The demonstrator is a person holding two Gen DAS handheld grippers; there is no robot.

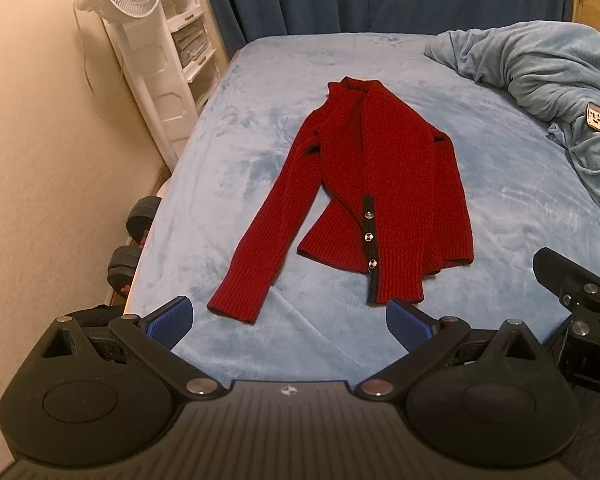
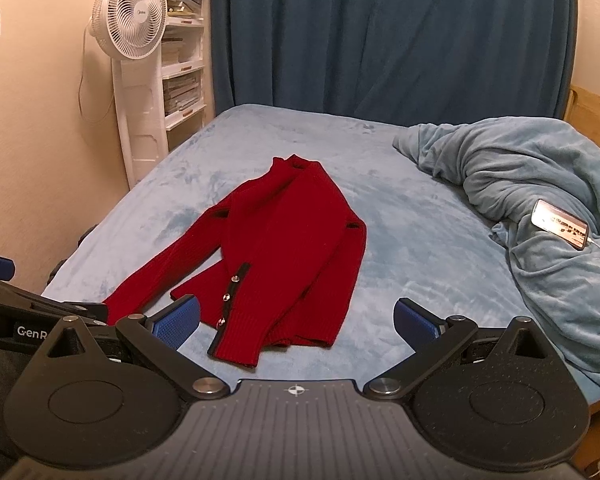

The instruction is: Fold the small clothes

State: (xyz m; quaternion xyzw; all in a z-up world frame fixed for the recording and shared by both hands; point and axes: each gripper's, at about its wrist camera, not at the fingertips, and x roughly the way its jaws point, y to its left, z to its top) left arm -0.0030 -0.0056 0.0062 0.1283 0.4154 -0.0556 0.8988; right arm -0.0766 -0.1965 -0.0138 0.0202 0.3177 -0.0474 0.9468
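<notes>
A red knit cardigan [image 1: 380, 184] with a dark button band lies flat on the light blue bed [image 1: 260, 148], collar away from me and hem nearest. Its left sleeve [image 1: 260, 236] stretches out to the side; the right sleeve is laid along the body. My left gripper [image 1: 290, 322] hovers open just short of the hem, nothing between its blue pads. In the right wrist view the cardigan [image 2: 284, 248] sits left of centre and my right gripper [image 2: 298, 320] hangs open above its hem corner, empty. The other gripper's body shows at each view's edge.
A crumpled blue blanket [image 2: 540, 208] is heaped on the bed's right side, with a lit phone [image 2: 560, 228] and cable on it. A white standing fan [image 2: 130, 20] and shelves stand left of the bed, dumbbells [image 1: 132, 240] on the floor below. Dark curtains [image 2: 380, 32] hang behind.
</notes>
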